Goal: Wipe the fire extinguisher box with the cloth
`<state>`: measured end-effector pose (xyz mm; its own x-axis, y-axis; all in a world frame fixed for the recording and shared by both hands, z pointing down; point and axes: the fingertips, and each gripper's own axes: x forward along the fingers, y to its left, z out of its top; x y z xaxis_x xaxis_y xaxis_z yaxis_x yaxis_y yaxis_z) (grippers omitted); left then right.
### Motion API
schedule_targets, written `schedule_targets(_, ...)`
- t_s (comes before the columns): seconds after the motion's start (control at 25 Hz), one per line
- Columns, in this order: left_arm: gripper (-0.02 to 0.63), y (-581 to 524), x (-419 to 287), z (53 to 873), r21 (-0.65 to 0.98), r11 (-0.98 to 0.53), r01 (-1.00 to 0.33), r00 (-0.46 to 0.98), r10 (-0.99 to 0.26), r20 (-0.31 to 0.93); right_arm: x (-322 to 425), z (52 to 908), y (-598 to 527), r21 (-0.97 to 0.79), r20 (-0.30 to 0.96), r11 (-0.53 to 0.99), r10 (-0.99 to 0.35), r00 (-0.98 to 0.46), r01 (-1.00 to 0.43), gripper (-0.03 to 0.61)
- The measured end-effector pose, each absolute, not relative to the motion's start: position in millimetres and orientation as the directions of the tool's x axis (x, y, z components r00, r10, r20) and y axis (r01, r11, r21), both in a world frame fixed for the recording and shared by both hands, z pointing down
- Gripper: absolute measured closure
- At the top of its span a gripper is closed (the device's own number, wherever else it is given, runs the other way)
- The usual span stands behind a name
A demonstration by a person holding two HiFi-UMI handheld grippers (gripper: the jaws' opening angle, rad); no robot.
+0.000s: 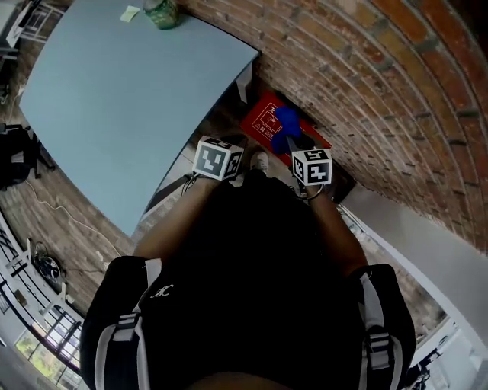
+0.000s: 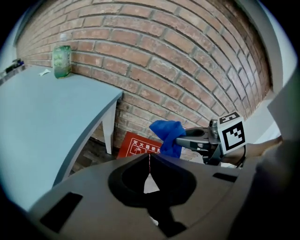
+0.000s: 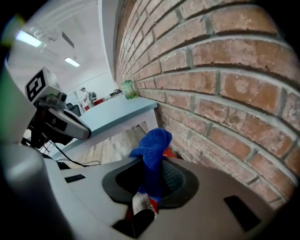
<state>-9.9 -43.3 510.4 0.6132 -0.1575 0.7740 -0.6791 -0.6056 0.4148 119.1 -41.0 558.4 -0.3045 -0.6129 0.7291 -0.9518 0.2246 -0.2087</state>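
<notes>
Right gripper view gives you the plainest fact: your right gripper (image 3: 151,164) has its jaws pinched on the crumpled blue woven cloth (image 3: 153,140), which rises in a bunch above the jaw tips. Left gripper view shows your left gripper (image 2: 149,159) with its jaws pressed together along a thin seam and nothing caught in them. From there you also get what the right gripper view barely offers: the flat red fire extinguisher box with white print (image 2: 136,146), low at the foot of the red brick wall (image 2: 154,51) and partly behind the cloth. The right gripper view catches only a red sliver of it beside the cloth. Head view places the cloth over the box's upper part, but you cannot tell whether it touches the box. The pale blue tabletop (image 1: 114,91) reaches in from the left, its edge and white leg just beside the box. At its far end a green plastic bottle (image 1: 162,12) stands near a small yellow-green paper slip (image 1: 130,13). Your dark torso fills the lower head view and hides the floor beneath both grippers; a white shoe toe (image 1: 259,161) peeks out between the marker cubes.
</notes>
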Motion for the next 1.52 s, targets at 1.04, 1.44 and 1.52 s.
schedule_targets(1.04,0.603,-89,-109,537,0.352,-0.466,-0.811,0.480,-0.186,0.858,97,765,-185,-0.217,0.922,0.043,-0.319,-0.219,-0.975,0.495)
schedule_targets(1.44,0.603,-69,-114,535,0.358,-0.428,-0.830,0.478,-0.213,0.852,109,767,-170,-0.176,0.941,0.087,-0.277,-0.193,-0.981,0.495)
schedule_targets(1.52,0.603,-65,-110,534,0.358,-0.437,-0.825,0.482,-0.212,0.850,116,766,-164,-0.171,0.942,0.086,-0.279,-0.189,-0.981,0.495)
